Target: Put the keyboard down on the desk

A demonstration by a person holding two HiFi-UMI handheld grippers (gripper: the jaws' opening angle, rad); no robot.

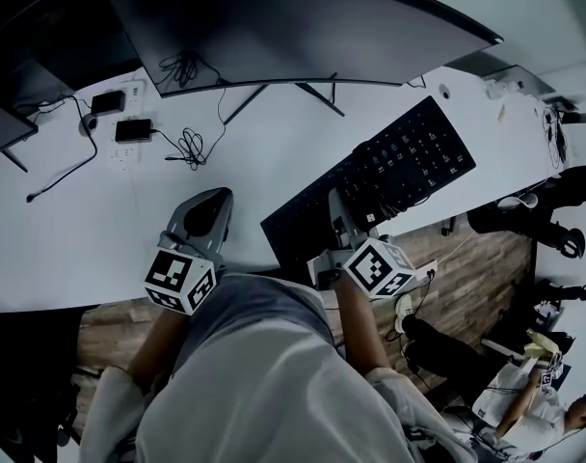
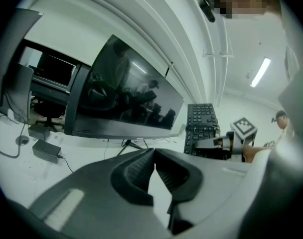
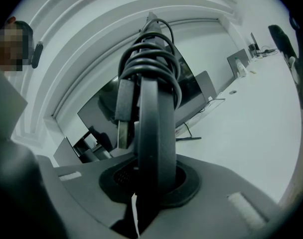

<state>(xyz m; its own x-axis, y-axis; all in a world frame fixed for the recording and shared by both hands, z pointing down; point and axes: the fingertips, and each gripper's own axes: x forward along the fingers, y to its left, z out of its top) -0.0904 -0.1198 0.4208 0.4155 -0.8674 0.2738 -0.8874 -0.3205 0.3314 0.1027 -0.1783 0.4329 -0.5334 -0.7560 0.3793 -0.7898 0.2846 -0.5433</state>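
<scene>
My right gripper point(image 1: 339, 212) pinches the keyboard point(image 1: 399, 167) in its jaws, tilted over the near right of the tabletop point(image 1: 264, 157); my left gripper point(image 1: 208, 218) hovers nearby, jaws together, empty. With one narrow grip beside the coiled cable point(image 3: 150, 63), I fear it could swing or slip off the edge.

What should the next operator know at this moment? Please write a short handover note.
Left gripper: fingers shut, empty, over the front part of the desk.
Right gripper: fingers shut on the near edge of the keyboard, whose coiled cable lies against it.
Keyboard: held tilted over the desk, in front of the monitor.
Done: keyboard gripped.
Left: lay it flat on the desk, then open the fingers.
</scene>
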